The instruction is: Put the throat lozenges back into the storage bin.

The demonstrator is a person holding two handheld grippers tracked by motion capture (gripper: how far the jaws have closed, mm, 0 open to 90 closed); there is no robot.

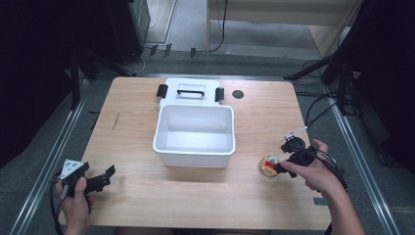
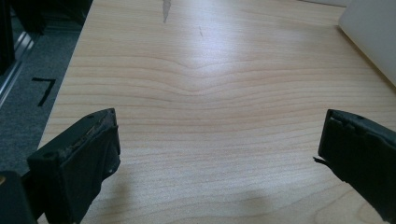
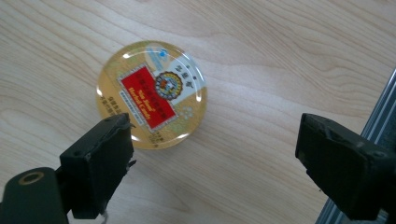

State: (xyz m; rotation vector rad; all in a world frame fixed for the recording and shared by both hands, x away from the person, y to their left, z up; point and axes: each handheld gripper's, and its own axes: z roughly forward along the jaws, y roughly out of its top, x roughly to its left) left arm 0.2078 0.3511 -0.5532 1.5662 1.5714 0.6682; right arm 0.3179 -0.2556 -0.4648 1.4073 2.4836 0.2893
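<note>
Two grippers in view, both held by the person at the near edge of the wooden table (image 1: 147,196). We see the left gripper (image 1: 103,179) at the near left corner, jaws spread wide with nothing between them; in the left gripper view (image 2: 219,154) just bare wood shows in the gap, with a corner of the white bin (image 2: 373,37) at far right.

Right gripper (image 1: 278,167) sits near right, over a round tin (image 1: 268,165) with a gold rim and a red and white label. In the right gripper view (image 3: 212,154) the jaws are spread apart; the tin (image 3: 152,93) lies flat on the wood, just ahead of the left-hand jaw and partly overlapped by it. We can't tell if that jaw touches it. Not pinched.

White bin (image 1: 194,129) stands open mid-table, well apart from the tin. Its lid (image 1: 191,90), with a black handle and black latches, lies just beyond the bin on the far side. A small dark round mark (image 1: 238,94) sits on the table right of the lid.
</note>
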